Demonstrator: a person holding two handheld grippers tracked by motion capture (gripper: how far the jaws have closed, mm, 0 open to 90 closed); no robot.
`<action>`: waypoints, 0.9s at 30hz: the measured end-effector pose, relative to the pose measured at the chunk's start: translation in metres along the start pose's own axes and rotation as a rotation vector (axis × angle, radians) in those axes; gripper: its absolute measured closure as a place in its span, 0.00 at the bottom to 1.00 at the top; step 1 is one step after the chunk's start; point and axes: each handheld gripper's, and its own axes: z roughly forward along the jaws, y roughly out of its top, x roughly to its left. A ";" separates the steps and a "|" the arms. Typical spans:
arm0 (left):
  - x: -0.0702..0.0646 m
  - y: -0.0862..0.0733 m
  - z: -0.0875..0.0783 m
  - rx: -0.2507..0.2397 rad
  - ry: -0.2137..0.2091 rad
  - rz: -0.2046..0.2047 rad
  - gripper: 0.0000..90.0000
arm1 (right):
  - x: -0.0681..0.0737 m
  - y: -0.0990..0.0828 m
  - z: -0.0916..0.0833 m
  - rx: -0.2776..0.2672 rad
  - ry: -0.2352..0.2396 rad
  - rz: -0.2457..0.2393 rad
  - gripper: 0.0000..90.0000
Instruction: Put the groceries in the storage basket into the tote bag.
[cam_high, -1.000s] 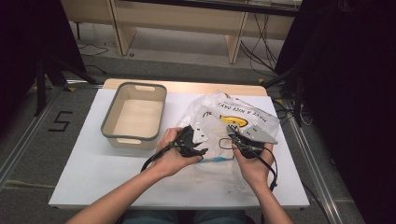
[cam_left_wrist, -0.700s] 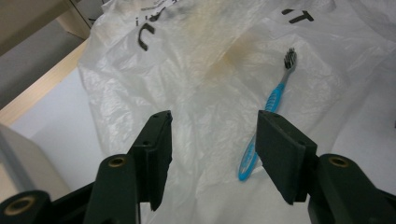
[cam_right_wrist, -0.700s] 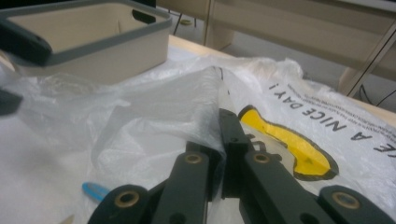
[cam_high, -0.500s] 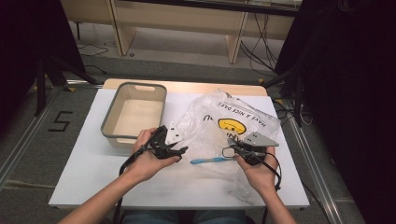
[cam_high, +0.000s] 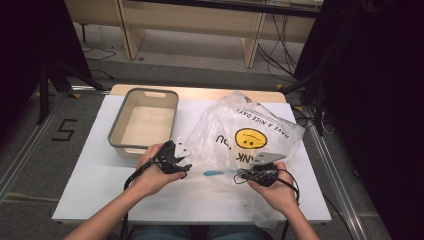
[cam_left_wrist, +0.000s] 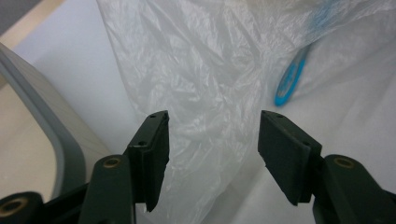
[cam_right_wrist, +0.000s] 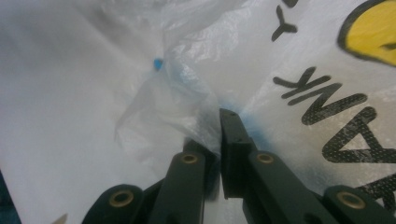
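**High view: bag pinched by one gripper, other spread**

The right gripper (cam_high: 244, 175) was pinching the plastic bag (cam_high: 245, 125), which lay crumpled on the white counter (cam_high: 90, 185). The left gripper (cam_high: 186, 167) stood spread at the bag's edge, clasping nothing. A blue toothbrush (cam_high: 220, 172) lay between them, beside the grey bin (cam_high: 116, 145).

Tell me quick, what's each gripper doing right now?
Left gripper: open, holding nothing; the plastic bag lies just ahead of it.
Right gripper: closed, pinching the plastic bag.
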 end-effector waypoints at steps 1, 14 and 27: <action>-0.001 -0.002 0.002 0.013 -0.003 0.002 0.48 | 0.000 -0.001 0.001 0.013 0.007 -0.004 0.98; -0.005 -0.015 0.018 0.088 -0.044 0.016 0.50 | 0.000 -0.005 0.005 0.073 0.061 -0.007 0.76; -0.001 -0.020 0.014 0.001 -0.076 -0.034 0.52 | -0.003 0.004 -0.046 -0.230 -0.014 0.013 0.47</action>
